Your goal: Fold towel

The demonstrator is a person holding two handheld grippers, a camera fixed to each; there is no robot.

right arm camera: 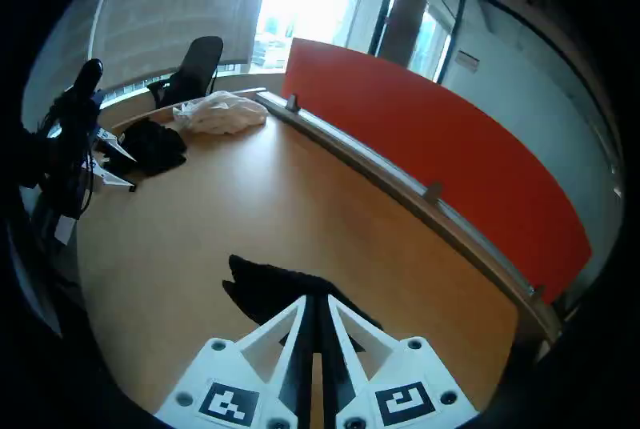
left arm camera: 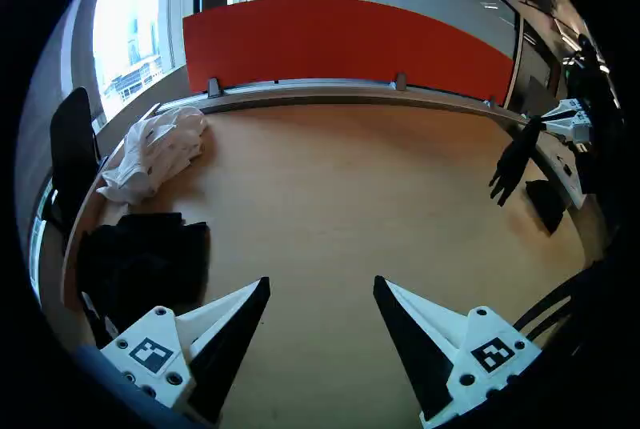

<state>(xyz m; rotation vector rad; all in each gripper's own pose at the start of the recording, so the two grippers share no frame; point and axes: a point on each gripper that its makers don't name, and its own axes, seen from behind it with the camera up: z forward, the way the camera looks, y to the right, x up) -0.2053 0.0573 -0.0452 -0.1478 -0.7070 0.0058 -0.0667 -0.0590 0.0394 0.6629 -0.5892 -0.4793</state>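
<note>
I've got right gripper (right arm camera: 318,301) clenched on black towel (right arm camera: 264,285), dangling at 3 o'clock in left gripper view. My left gripper (left arm camera: 320,280) is released over desk (left arm camera: 336,189). I'd lower towel flat mid-desk, then pinch its free corner, clear of pile (left arm camera: 144,257) at 8 o'clock.

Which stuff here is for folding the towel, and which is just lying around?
For the job:
black towel, pinched in the right hand-held gripper
left hand-held gripper, open and holding nothing

Just lying about:
white cloth heap
black cloth pile
chair
red divider
</note>
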